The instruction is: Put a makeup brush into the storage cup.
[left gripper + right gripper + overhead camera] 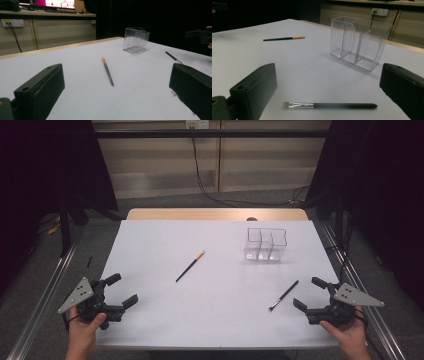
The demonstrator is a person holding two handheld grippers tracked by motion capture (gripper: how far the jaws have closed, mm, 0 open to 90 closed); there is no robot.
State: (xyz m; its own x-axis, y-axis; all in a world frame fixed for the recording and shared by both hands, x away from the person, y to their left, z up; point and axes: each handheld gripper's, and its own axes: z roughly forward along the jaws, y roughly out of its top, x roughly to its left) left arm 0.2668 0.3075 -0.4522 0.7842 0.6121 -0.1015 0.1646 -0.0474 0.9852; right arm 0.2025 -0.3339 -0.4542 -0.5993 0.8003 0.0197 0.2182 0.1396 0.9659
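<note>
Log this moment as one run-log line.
left gripper open | right gripper open | orange-tipped black brush, silver-ferruled black brush on table | clear plastic organizer empty

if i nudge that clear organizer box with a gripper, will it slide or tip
The clear organizer looks thin-walled and empty, so it is probably light and would slide easily on the smooth white table. It stands taller than it is deep, so a push high on its wall might tip it. A low push seems safer.

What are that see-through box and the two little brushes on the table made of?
The box looks like clear, glossy hard plastic, perhaps acrylic: you see the table through its walls and dividers. The brush nearer the right gripper has a matte black handle and a shiny, metal-looking collar. The orange-tipped brush has a dark handle; its material is unclear.
</note>
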